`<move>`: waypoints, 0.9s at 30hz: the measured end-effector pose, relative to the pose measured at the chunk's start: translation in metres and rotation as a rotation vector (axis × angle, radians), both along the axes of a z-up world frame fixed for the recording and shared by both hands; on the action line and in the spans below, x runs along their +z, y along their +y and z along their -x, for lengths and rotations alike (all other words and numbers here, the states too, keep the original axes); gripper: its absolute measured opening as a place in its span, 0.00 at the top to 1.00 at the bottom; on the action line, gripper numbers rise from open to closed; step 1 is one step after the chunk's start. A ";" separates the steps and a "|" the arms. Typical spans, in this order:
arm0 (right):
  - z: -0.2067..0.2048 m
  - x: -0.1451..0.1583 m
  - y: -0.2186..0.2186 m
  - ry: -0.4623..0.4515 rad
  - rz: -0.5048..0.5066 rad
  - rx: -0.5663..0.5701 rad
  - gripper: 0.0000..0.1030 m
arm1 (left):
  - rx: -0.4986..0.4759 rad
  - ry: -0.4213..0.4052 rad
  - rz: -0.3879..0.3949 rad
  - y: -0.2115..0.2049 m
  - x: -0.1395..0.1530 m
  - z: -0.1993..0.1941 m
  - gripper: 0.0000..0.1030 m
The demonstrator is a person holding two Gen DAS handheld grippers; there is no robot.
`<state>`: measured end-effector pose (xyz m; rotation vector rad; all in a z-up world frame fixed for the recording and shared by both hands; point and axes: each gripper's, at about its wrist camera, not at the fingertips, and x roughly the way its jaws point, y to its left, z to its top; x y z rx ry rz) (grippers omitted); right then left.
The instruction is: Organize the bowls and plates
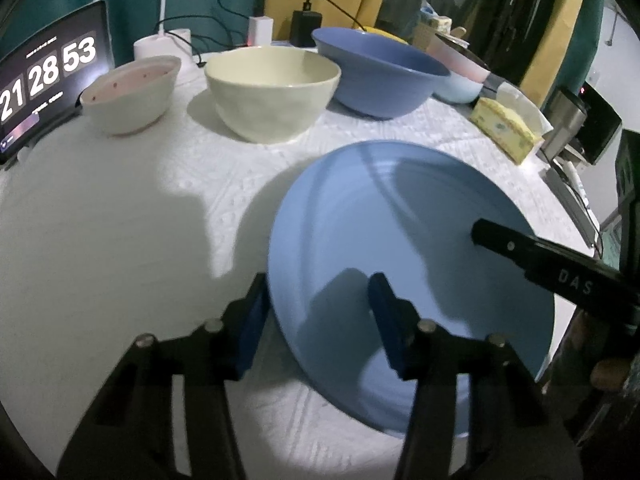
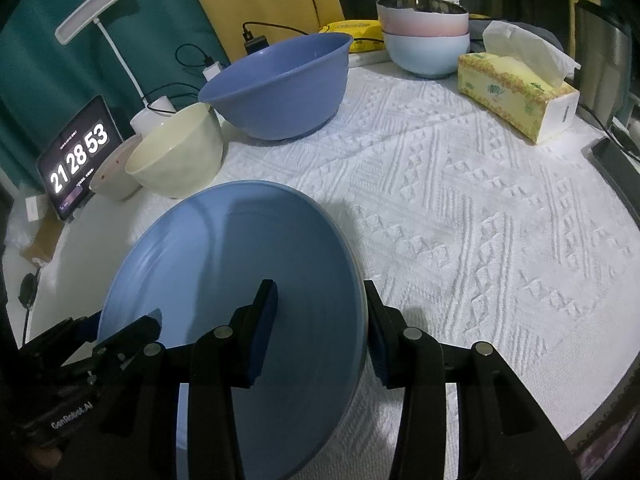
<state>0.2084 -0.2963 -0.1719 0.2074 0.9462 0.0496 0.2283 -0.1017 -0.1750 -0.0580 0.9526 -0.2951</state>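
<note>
A large blue plate [image 1: 400, 220] [image 2: 224, 248] hangs tilted just above the white cloth, between both grippers. My left gripper [image 1: 318, 278] straddles its left rim, one pad under the edge and one on the inner face, shut on it; it also shows in the right wrist view as the left gripper [image 2: 120, 320]. My right gripper [image 2: 320, 284] clamps the opposite rim the same way. In the left wrist view only one of its fingers [image 1: 520, 252] shows, lying on top of the plate. Behind stand a small pink-lined bowl [image 1: 132, 92], a cream bowl [image 1: 272, 88] and a big blue bowl [image 1: 380, 72].
A pink bowl nested in a pale blue bowl [image 2: 424, 28] stands at the back. A tissue box [image 2: 516, 92] lies at the right, a tablet clock [image 1: 44, 76] and desk lamp [image 2: 92, 8] at the left, chargers and cables behind. The knitted white cloth [image 2: 460, 220] covers the round table.
</note>
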 end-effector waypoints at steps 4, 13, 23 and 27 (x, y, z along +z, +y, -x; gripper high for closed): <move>0.001 0.002 0.004 -0.001 0.013 0.001 0.57 | 0.001 -0.006 0.002 0.003 0.000 0.003 0.51; 0.002 0.009 0.023 -0.014 0.033 0.024 0.57 | 0.027 -0.027 0.015 0.023 0.004 0.010 0.51; -0.002 0.016 0.056 -0.023 0.048 0.074 0.57 | 0.080 -0.042 0.029 0.055 0.008 0.018 0.51; -0.003 0.017 0.070 -0.026 0.054 0.096 0.57 | 0.103 -0.044 0.034 0.068 0.008 0.020 0.51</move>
